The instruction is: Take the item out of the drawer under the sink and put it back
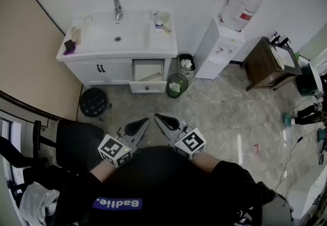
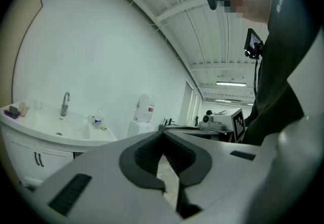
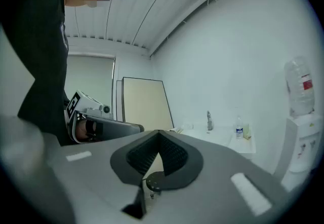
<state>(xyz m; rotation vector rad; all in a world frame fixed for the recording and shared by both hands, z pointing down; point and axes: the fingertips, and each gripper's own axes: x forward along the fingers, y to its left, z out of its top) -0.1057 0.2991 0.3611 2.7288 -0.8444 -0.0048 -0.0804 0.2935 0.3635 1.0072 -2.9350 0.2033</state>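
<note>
The white sink cabinet stands against the far wall. Its right-hand drawer is pulled open, and a pale flat item lies inside. Both grippers are held close to the person's body, well short of the cabinet. My left gripper is shut and holds nothing, its tips touching in the left gripper view. The right gripper is beside it, also shut and holding nothing, as the right gripper view shows. The sink and its tap show far off in both gripper views.
A black round stool sits left of the drawer. A green bin and a second bin stand right of it. A water dispenser and brown table are further right. A black chair is at my left.
</note>
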